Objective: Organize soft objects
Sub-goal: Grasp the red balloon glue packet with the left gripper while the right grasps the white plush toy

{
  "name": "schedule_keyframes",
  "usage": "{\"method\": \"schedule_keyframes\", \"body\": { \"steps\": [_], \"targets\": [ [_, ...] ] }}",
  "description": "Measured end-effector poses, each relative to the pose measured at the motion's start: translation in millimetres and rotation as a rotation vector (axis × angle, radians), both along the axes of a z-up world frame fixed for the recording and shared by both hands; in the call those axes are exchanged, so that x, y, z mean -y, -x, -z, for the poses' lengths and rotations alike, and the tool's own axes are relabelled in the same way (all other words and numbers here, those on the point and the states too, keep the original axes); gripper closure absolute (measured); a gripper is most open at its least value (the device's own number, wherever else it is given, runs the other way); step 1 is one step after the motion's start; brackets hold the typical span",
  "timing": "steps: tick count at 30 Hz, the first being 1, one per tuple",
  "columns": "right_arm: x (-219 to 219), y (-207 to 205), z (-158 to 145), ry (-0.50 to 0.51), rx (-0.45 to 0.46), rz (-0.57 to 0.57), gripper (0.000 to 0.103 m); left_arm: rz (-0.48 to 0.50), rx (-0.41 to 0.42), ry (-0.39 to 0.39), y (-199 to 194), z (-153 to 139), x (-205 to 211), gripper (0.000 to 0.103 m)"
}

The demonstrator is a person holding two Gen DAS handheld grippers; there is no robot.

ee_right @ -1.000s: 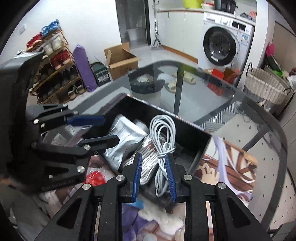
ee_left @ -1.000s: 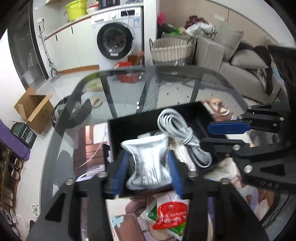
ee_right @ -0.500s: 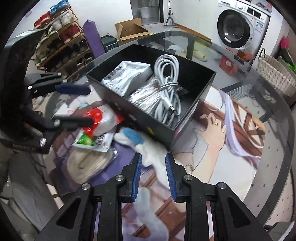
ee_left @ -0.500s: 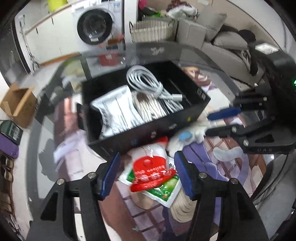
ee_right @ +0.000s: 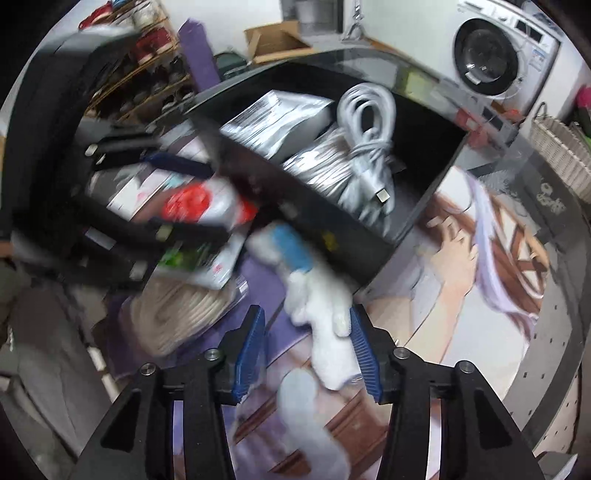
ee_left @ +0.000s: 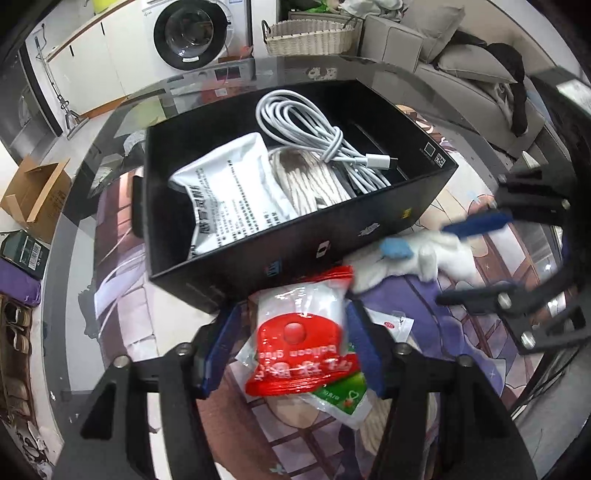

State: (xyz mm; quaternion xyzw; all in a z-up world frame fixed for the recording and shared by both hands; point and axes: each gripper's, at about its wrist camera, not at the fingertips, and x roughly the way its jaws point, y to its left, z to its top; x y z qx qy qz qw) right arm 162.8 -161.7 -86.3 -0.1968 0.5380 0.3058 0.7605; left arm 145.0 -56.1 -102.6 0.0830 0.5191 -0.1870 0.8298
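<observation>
A black box [ee_left: 369, 225] on the table holds a white foil pouch [ee_left: 229, 188], a white cable coil [ee_left: 314, 129] and a rope bundle [ee_left: 306, 181]. My left gripper [ee_left: 291, 347] is open around a red and white packet [ee_left: 303, 339] lying just in front of the box. My right gripper [ee_right: 308, 350] is open around a white plush toy [ee_right: 325, 325] with a blue patch, beside the box [ee_right: 332, 236]. The plush [ee_left: 424, 254] and right gripper [ee_left: 476, 258] also show in the left wrist view.
A beige rope bundle [ee_right: 184, 314] and a green-printed packet [ee_left: 343, 398] lie on the printed mat [ee_right: 461, 277] near the front. The glass table edge [ee_right: 561, 332] curves round at right. A washing machine [ee_left: 195, 33], wicker basket [ee_left: 310, 37] and sofa [ee_left: 461, 66] stand beyond.
Both grippers let go of the pouch and the cable in the box and drew back. The left now straddles the red packet, and the right opened wider around the plush toy.
</observation>
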Motion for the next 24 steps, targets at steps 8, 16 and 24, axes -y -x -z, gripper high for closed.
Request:
{"method": "schedule_keyframes", "body": {
  "steps": [8,16,24],
  "targets": [
    [-9.6,24.4,-9.4,-0.001,-0.026,-0.053,0.055,0.004,-0.007,0.0,4.7,-2.5,-9.8,0.061],
    [-22.2,11.3,17.5,0.064,-0.017,-0.011,0.065,-0.007,-0.023,-0.012,11.4,1.7,-14.3,0.053],
    [-25.6,27.1,15.4,0.067,0.006,-0.028,0.079,0.002,-0.011,0.012,14.1,0.4,-17.2,0.061]
  ]
}}
